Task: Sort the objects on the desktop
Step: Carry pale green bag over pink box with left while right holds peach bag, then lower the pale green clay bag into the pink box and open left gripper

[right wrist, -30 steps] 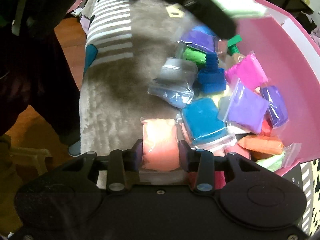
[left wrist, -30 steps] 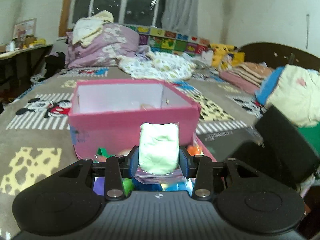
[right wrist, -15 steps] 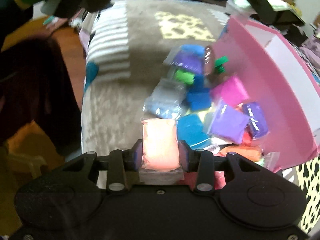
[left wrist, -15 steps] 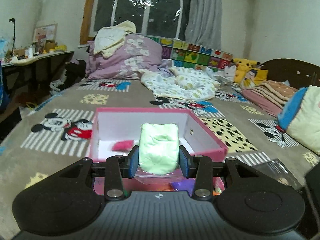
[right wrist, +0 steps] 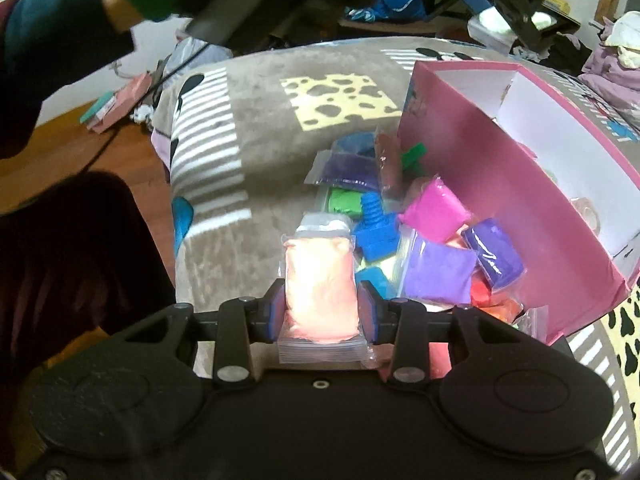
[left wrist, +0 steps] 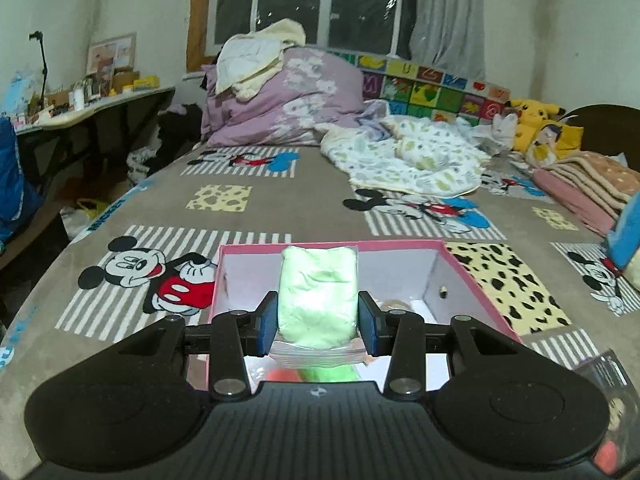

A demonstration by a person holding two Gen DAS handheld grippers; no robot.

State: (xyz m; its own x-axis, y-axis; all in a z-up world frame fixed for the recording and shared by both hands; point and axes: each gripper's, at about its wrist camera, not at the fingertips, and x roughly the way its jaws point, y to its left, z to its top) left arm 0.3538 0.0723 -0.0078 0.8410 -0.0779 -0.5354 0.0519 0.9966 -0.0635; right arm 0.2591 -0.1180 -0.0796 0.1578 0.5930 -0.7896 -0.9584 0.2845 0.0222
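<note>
My left gripper (left wrist: 318, 322) is shut on a pale green clay bag (left wrist: 317, 294) and holds it above the open pink box (left wrist: 476, 280), whose white inside holds a few small items. My right gripper (right wrist: 321, 316) is shut on a peach-pink clay bag (right wrist: 320, 284), lifted over the bed. Below it a pile of clay bags (right wrist: 424, 240) in purple, magenta, blue, green and orange lies against the pink box's (right wrist: 500, 184) outer wall. The left gripper with its green bag (right wrist: 496, 20) shows at the top of the right wrist view.
The box sits on a grey Mickey Mouse blanket (left wrist: 132, 268). Bedding piles (left wrist: 288, 96), a folded blanket (left wrist: 588, 184) and plush toys (left wrist: 536, 128) lie farther back. A cluttered desk (left wrist: 80, 100) stands left. The bed edge and wooden floor (right wrist: 80, 140) lie left of the pile.
My left gripper has risen and moved forward over the pink box with the green bag. My right gripper has lifted the peach-pink bag up and back from the pile.
</note>
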